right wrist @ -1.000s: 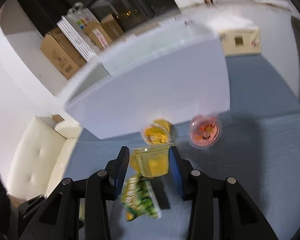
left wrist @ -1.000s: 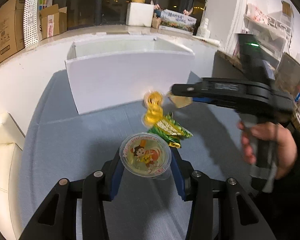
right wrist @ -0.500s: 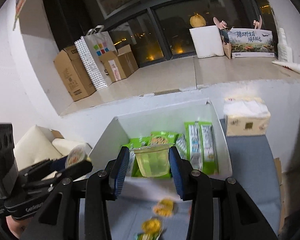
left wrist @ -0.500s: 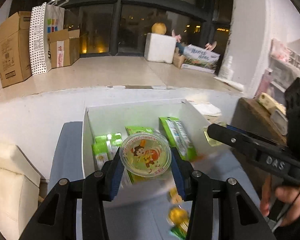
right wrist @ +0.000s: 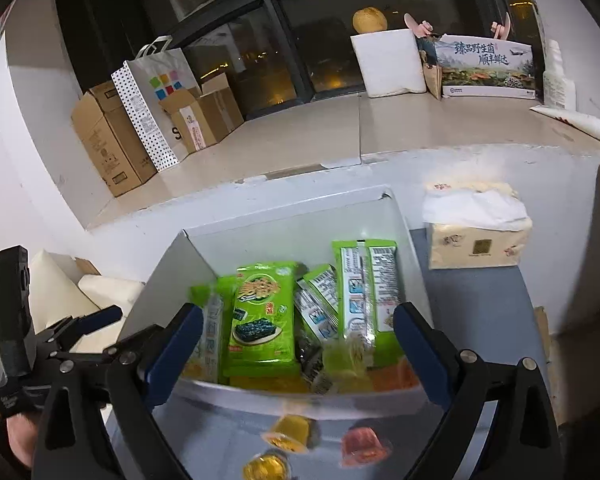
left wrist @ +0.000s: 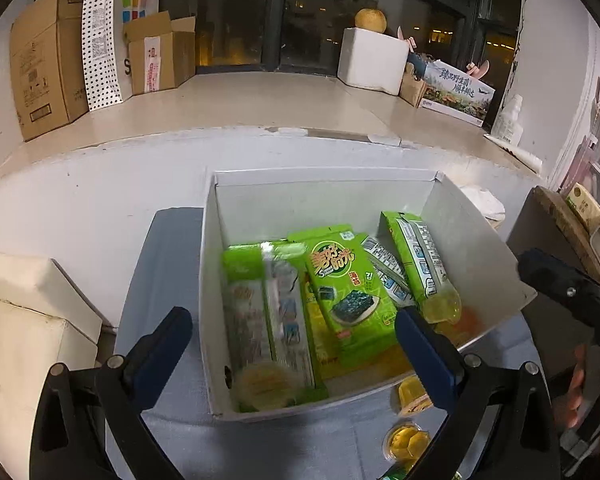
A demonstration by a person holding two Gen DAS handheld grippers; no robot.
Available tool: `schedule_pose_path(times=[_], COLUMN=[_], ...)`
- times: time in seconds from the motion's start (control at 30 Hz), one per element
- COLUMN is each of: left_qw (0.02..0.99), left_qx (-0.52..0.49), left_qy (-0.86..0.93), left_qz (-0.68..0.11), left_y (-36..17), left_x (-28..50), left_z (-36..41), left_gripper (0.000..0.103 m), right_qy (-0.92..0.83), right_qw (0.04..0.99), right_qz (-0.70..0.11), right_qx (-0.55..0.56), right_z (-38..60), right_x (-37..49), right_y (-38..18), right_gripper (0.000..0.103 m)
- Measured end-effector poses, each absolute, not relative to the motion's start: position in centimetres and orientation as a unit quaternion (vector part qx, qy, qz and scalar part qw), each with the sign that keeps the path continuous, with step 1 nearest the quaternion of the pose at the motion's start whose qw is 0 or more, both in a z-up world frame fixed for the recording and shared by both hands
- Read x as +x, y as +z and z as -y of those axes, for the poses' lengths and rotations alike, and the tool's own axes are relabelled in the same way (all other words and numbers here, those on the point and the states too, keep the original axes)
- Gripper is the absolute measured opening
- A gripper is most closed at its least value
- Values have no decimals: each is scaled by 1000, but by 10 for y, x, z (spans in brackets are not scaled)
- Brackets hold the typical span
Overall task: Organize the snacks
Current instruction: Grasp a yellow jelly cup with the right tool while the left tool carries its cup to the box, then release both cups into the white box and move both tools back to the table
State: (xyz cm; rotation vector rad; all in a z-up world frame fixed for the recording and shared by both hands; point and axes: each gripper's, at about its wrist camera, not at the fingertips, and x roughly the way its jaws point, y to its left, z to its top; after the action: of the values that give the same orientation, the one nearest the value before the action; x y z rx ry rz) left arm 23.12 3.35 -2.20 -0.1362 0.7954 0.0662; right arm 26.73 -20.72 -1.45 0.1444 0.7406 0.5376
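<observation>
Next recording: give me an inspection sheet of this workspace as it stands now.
Surface: blue-grey table.
Job's things: white box holds green seaweed packs and jelly cups; loose jelly cups on the table in front of it.
Clutter: tissue pack right of the box.
Grippers: left gripper and right gripper open, empty, over the box.
Cables: nothing seen.
Surroundings: window ledge with cardboard boxes.

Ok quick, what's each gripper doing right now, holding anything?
Left gripper: open, holding nothing, above the white box.
Right gripper: open, holding nothing, above the same box.
</observation>
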Motion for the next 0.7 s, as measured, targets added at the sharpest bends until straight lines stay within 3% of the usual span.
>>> schedule_pose_path(times=[0.43, 0.7], left_qw=[936, 931], left_qx=[-48, -82], left_qy=[16, 2], left_qz=[-349, -356], left_y=[2, -34], left_x=[165, 85], left_z=[-11, 9], left_gripper=[103, 103], right_qy=[278, 262], right_qw=[906, 896], right_qz=[-314, -356], right_qx=[65, 53], right_z=[242, 271], right_x=[197, 146], right_y=[4, -52], right_gripper=[103, 103])
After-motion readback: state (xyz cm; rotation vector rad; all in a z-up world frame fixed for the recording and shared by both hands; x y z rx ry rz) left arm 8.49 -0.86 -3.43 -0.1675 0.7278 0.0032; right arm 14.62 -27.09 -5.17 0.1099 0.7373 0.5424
